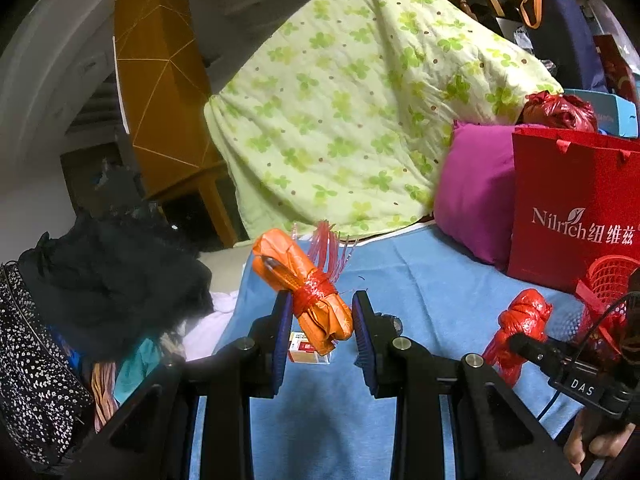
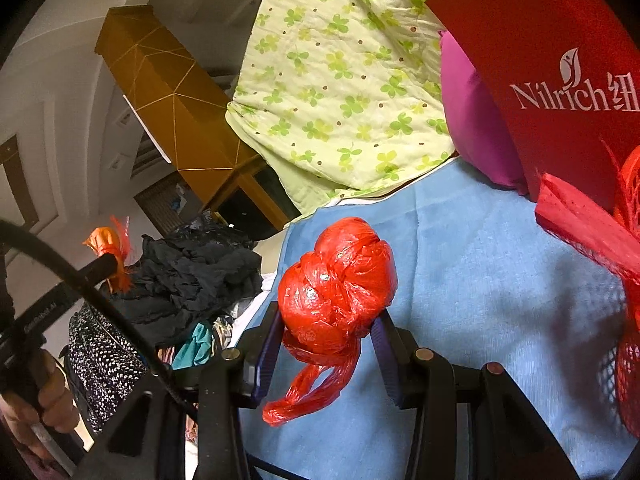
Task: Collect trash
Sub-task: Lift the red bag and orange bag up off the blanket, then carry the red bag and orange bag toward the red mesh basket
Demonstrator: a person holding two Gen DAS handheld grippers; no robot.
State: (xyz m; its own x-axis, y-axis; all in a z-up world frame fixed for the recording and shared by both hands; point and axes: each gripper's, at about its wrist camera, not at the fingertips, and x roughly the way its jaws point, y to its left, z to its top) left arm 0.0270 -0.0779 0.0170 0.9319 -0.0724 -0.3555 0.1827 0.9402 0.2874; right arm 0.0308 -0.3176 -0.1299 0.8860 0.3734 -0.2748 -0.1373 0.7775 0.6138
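My left gripper (image 1: 320, 320) is shut on an orange wrapped bundle (image 1: 300, 280) tied with red string, held above the blue sheet (image 1: 420, 280). A small red and white box (image 1: 308, 350) lies on the sheet under it. My right gripper (image 2: 326, 344) is shut on a knotted red plastic bag (image 2: 336, 288), lifted over the sheet (image 2: 480, 300); the bag also shows in the left wrist view (image 1: 520, 328). The orange bundle (image 2: 106, 246) shows at the left of the right wrist view.
A red Nilrich paper bag (image 1: 572, 208) and a red mesh basket (image 1: 608, 276) stand at the right, beside a magenta pillow (image 1: 476, 192). A green clover quilt (image 1: 352, 100) lies behind. Dark clothes (image 1: 100, 280) pile at the left. A tied red bag (image 1: 560, 110) sits behind the paper bag.
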